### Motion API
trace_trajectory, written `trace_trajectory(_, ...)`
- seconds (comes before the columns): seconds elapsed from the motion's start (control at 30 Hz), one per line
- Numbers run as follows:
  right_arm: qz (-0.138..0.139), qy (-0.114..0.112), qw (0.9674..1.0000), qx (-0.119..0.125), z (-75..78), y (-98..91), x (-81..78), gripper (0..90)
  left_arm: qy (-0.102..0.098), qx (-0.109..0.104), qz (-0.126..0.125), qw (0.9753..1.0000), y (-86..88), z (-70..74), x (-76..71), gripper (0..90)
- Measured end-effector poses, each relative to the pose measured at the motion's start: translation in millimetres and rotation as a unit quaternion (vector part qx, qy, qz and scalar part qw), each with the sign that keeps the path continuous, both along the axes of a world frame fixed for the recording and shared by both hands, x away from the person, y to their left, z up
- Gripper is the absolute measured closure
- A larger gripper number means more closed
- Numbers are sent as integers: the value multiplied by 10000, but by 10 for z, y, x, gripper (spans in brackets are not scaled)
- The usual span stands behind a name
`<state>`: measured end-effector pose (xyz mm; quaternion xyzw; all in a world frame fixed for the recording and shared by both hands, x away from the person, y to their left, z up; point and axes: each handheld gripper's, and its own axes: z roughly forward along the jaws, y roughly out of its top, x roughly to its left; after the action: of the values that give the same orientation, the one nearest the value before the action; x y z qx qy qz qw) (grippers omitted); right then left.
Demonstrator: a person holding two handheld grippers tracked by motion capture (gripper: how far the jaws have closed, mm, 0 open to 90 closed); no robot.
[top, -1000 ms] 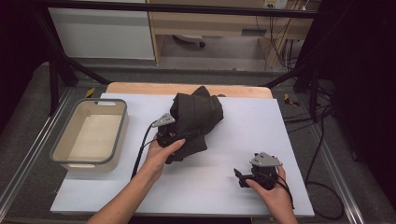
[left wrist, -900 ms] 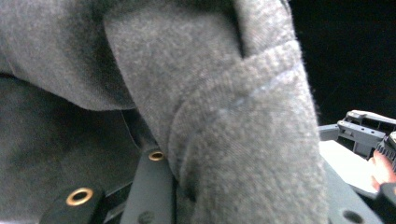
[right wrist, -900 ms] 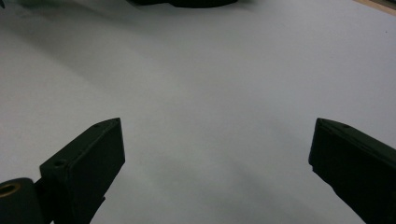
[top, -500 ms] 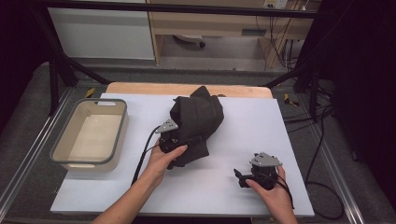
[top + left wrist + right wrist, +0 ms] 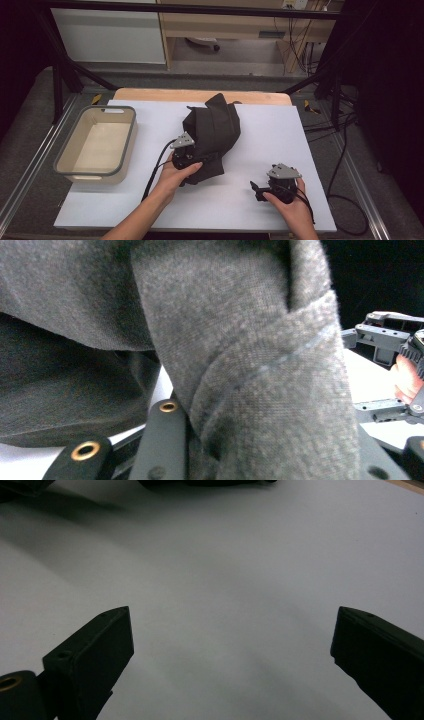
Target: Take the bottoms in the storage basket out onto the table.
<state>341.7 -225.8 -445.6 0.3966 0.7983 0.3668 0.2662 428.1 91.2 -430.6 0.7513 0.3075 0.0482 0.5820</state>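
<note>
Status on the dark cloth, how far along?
Done: the dark grey fabric garment lies partly bunched on the white table cover. In hand: the left gripper is shut on a fold of it. Left: the right gripper rests open on the cover; the beige plastic bin holds nothing.

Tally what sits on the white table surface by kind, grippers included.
Dark cloth garment: 1
Beige bin with grey rim: 1
Hand-held grippers: 2, the left gripper shut on the garment, the right gripper open over bare table
Total: 4
</note>
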Motion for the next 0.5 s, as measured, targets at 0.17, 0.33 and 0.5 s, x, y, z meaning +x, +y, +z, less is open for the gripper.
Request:
trace_trajectory(0.17, 18, -19, 10000, -16, -2, 3, 1, 43, 75, -7, -67, 9999, 9, -1, -21, 655)
trace_trajectory(0.33, 28, -19, 10000, -20, 2, 1, -4, 43, 111, 58, -99, 9999, 11, 2, -51, 654)
trace_trajectory(0.5, 19, -20, 10000, -28, -3, 8, -3, 42, 146, 183, -143, 9996, 0, -5, -89, 653)
